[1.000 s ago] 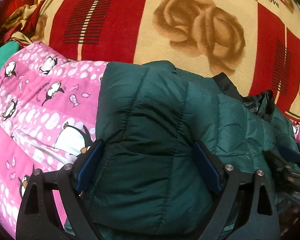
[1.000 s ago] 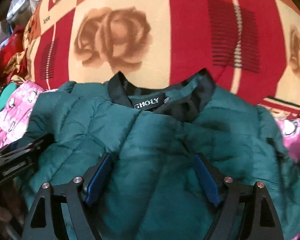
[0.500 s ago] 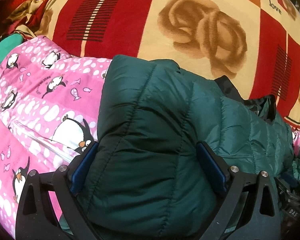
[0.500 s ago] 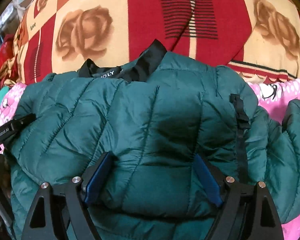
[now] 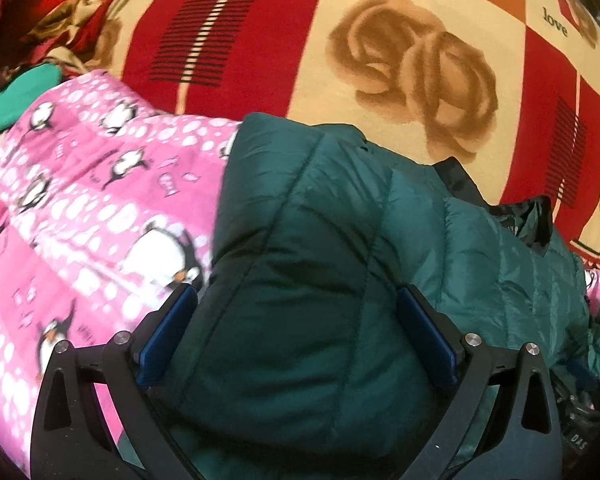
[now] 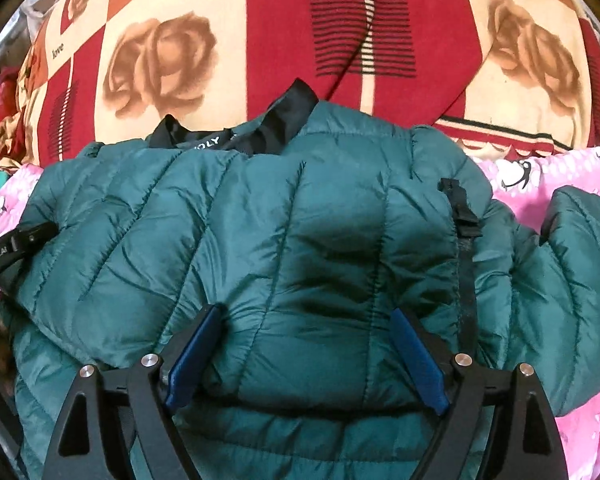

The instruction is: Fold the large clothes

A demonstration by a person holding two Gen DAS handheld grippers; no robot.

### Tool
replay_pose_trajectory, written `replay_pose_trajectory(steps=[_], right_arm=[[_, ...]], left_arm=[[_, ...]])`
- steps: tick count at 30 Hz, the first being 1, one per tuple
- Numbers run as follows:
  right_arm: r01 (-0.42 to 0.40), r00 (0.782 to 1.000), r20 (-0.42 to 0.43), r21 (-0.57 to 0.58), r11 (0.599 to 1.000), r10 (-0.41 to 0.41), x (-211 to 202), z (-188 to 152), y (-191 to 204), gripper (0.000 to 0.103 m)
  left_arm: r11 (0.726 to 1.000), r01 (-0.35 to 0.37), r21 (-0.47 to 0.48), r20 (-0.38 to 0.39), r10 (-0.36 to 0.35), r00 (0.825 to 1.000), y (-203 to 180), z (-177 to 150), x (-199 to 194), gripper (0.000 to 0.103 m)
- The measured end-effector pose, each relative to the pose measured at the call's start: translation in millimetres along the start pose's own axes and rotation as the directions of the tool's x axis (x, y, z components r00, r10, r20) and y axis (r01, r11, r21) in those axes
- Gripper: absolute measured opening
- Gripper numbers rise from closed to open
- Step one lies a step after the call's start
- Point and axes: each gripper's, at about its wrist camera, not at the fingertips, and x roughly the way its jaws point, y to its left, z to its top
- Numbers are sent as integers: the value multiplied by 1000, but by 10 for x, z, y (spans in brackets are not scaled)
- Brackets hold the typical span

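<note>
A dark green quilted puffer jacket (image 5: 320, 264) lies on a pink penguin-print quilt (image 5: 80, 200). My left gripper (image 5: 296, 300) has its jaws wide apart, with a thick fold of the jacket's left side bulging between the blue pads (image 5: 168, 332). In the right wrist view the jacket (image 6: 260, 220) fills the middle, with its black collar (image 6: 284, 116) at the far edge and a sleeve (image 6: 572, 248) off to the right. My right gripper (image 6: 304, 320) is also spread wide around a bulge of the jacket. The left gripper's body shows in that view at the left edge (image 6: 8, 244).
A red, cream and orange rose-print blanket (image 5: 380, 40) covers the bed beyond the jacket. Crumpled red and gold fabric (image 5: 52, 28) and a teal cloth (image 5: 16, 96) lie at the far left. The pink quilt also shows at right (image 6: 540, 168).
Both grippers have moved apart and drawn back across the jacket. In the right view the collar has slid up and left, and the right sleeve has come into view.
</note>
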Motion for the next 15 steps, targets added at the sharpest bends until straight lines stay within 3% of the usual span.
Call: replay_pose_trajectory(steps=[8,15], right_arm=[[3,998,66,77,997,-8,-459,-155,-10,85],[29,993,115,72,997,-37,-908,-364,38,85]], left_arm=[[997,-22,69,74,17,997,-83,-214,-667,100],[993,-52,110,151,35,988,-168,-501,-1091,100]])
